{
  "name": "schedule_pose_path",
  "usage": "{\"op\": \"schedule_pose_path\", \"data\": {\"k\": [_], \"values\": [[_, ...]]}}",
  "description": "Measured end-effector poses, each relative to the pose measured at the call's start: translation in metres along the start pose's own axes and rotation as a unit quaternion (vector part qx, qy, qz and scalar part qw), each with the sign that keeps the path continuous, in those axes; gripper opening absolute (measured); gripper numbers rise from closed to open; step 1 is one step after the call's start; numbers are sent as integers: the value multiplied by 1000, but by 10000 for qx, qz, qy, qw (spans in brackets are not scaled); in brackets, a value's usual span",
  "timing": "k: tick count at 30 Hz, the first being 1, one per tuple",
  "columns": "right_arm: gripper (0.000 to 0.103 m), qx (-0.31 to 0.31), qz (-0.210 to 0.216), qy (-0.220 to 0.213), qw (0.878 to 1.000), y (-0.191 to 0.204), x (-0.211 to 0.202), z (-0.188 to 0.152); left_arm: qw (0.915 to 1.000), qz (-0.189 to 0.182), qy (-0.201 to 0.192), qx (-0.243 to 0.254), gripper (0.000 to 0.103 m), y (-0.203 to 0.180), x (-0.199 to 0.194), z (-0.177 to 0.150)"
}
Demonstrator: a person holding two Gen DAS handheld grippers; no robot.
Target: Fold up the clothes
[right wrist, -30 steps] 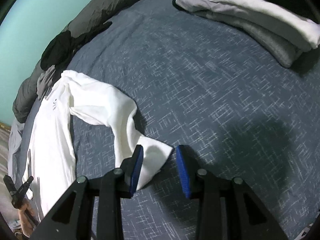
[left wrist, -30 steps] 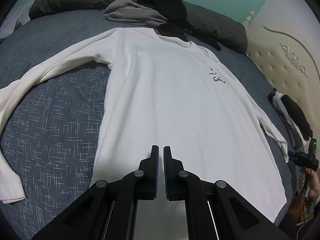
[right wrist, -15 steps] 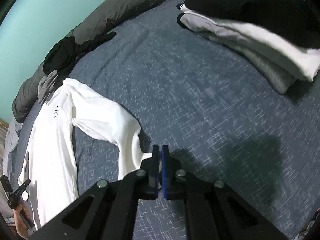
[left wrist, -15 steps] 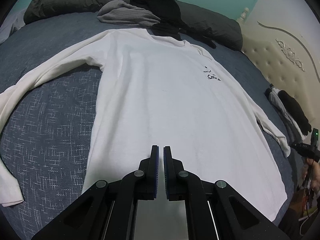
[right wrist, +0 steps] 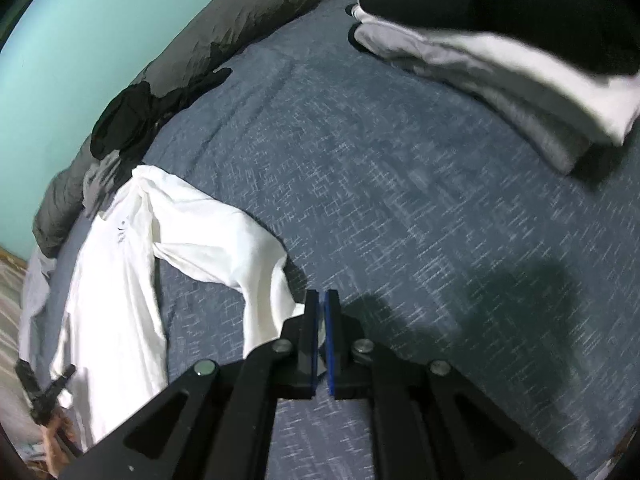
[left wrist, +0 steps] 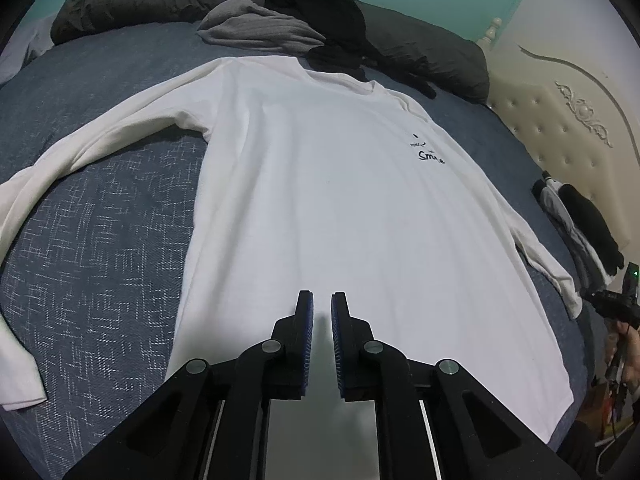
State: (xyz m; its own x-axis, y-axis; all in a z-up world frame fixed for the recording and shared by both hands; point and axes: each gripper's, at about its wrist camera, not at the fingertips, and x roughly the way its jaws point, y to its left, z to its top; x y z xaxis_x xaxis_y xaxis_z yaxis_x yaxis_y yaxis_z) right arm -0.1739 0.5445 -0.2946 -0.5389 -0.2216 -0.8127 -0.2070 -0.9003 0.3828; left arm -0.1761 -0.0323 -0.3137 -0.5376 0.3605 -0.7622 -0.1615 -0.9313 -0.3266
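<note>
A white long-sleeve shirt (left wrist: 328, 200) lies flat, front up, on the blue bedspread (left wrist: 92, 240), collar at the far end. My left gripper (left wrist: 321, 300) hovers over the shirt's lower hem area, jaws nearly closed with a narrow gap and nothing between them. In the right wrist view the same shirt (right wrist: 116, 280) lies at the left, and its sleeve (right wrist: 240, 256) bends toward my right gripper (right wrist: 321, 300), which is shut on the sleeve's cuff and holds it just above the bedspread (right wrist: 400, 220).
A stack of folded clothes (right wrist: 500, 56) sits at the far right of the bed, also seen in the left wrist view (left wrist: 580, 224). A grey garment (left wrist: 260, 32), black clothes (left wrist: 320, 8) and a dark duvet (left wrist: 420, 52) lie along the far edge. A padded headboard (left wrist: 560, 128) stands to the right.
My right gripper closed on the sleeve cuff and has lifted and drawn it slightly. My left gripper stays almost closed above the shirt, drifting a little.
</note>
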Motion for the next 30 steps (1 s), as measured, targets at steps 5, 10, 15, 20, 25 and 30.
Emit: {"op": "schedule_pose_path", "data": {"k": [5,10,15,20,25,30], "values": [[33,270,62,145,9995,-4,7,-4,10000,-12,0,30,10,-1,0,1],[37,491,115,277,9983,-8,13,-8,10000,10,-4,28,10,-1,0,1],[37,441,193,317,9983,-7,17,-12,10000,64,-24,27,10,1,0,2],[4,93,28,185,9998,3,13,-8,9999,108,-10,61,10,0,1,0],[2,-252,-114,-177,9995,10,0,6,9998,142,24,100,10,-2,2,-1],[2,-612,-333,-670,9953,15,-20,37,9998,170,34,139,10,-4,3,-1]]}}
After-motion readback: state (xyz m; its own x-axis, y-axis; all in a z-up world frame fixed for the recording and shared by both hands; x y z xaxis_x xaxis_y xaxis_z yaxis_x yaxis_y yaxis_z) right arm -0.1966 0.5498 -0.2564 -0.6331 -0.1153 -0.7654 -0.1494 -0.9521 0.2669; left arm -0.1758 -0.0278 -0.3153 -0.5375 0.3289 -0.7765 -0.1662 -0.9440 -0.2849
